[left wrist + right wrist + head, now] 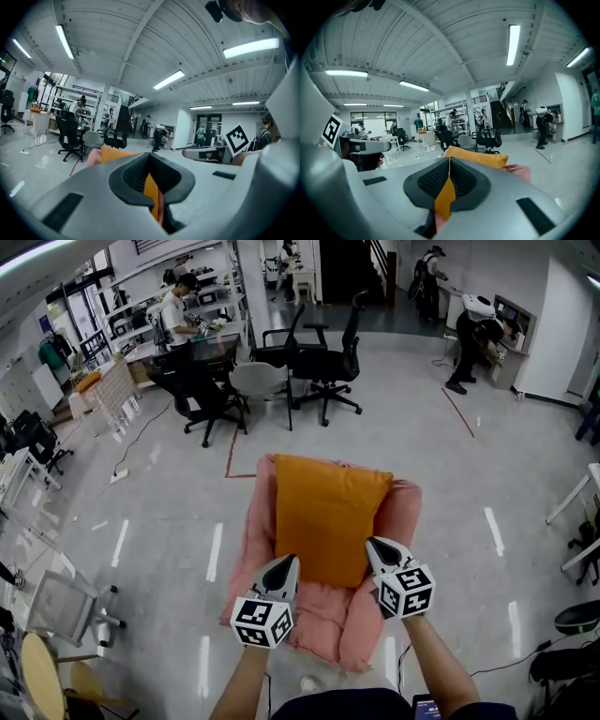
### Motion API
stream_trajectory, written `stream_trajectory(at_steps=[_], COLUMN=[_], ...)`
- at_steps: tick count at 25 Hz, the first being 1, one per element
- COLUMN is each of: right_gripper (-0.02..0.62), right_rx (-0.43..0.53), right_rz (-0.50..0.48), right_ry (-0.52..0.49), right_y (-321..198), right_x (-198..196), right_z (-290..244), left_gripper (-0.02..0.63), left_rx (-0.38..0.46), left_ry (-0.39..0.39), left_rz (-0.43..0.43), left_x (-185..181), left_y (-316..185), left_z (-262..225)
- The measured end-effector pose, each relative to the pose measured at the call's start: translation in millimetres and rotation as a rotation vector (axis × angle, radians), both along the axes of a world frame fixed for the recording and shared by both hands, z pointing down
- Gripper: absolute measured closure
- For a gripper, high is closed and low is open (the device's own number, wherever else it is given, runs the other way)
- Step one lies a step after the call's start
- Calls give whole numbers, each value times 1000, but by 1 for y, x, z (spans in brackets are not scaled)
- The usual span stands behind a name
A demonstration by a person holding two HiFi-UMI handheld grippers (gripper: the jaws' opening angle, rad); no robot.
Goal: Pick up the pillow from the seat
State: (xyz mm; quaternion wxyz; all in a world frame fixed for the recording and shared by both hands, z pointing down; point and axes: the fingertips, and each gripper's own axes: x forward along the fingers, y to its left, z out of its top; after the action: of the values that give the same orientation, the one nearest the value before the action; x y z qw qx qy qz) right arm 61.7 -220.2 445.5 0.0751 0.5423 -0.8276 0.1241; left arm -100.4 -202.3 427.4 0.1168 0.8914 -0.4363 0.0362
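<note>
Pillow (328, 517) position: orange, on the pink seat (323, 626), long axis running 12 to 6 o'clock in the head view, far edge up against the seat's back. Whether it has cleared the cushion cannot be told.

Gripper placement: left gripper (284, 570) at the pillow's 7 o'clock corner, right gripper (377, 549) at its 5 o'clock corner. Neither hand is nearer, and the hold is even on both sides.

Jaw state: the left gripper view shows the jaws pressed together with a fold of orange fabric caught in the seam (a sliver of pink lies beside it, so some seat cover may be caught too; not confirmed). The right gripper view shows the jaws likewise closed on a tongue of orange fabric.

Governing relation: the pillow's bulk lies at 12 o'clock from both sets of fingertips, so its weight hangs beyond the two corner pinches. Judgement: the lift wants both hands rising together and drawing back toward 6 o'clock; otherwise the far end is likely to drag on the seat back. A thin corner pinch could slip.

Surroundings: the seat's padded sides (403, 512) flank the pillow at 3 and 9 o'clock, just beside each gripper. Office chairs (323, 357) and people (174, 310) stand at 12 o'clock, well apart, and a white chair (66, 601) at 8 o'clock. None obstructs.
</note>
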Motion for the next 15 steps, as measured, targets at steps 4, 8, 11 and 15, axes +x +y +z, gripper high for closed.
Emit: stream_trajectory(at_steps=[4, 8, 11, 15], right_gripper=[575, 575, 575, 575], right_rx=[-16, -31, -51, -76], right_rz=[-10, -4, 2, 9], right_ry=[-6, -6, -6, -6], right_y=[-17, -31, -40, -52], right_x=[6, 17, 22, 35], right_z=[7, 22, 32, 40], left_gripper=[601, 601, 601, 601], left_rx=[-22, -35, -51, -87], left_ry=[16, 39, 39, 35], left_rz=[7, 24, 31, 32], left_x=[10, 24, 30, 41], left_y=[-19, -35, -47, -64], left_z=[8, 23, 33, 45])
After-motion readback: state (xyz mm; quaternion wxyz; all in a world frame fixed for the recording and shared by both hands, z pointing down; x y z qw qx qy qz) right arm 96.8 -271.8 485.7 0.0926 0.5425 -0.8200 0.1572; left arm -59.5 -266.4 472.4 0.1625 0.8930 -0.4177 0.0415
